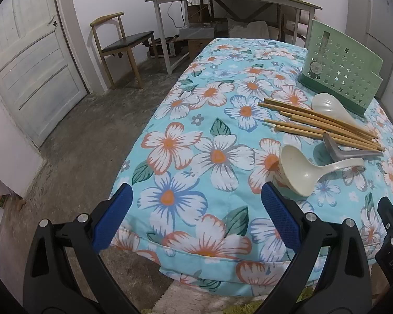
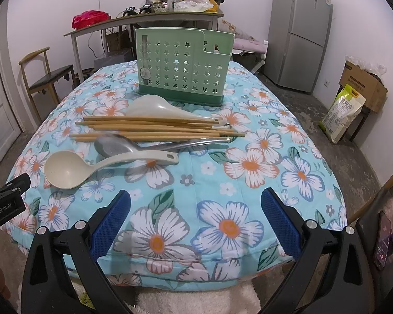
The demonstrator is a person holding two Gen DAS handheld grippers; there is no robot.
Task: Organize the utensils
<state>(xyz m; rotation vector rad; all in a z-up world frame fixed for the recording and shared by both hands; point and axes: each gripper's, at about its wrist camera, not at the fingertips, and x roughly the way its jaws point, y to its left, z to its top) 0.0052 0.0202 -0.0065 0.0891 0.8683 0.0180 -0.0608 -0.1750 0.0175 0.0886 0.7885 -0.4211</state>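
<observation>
- Hovering above the near edge of the floral tabletop [image 2: 249, 183], the left tool [image 1: 196, 209] and right tool [image 2: 196, 209] both gape wide, holding nothing.
- Bamboo chopsticks [image 2: 154, 129], a translucent rice paddle [image 2: 154, 108], a metal spoon [image 2: 112, 145] and a cream ladle [image 2: 65, 170] lie together before the upright green holder [image 2: 180, 65].

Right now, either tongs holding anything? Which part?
Nothing held. Left tongs and right tongs are both open over the near table edge; the ladle lies untouched.
</observation>
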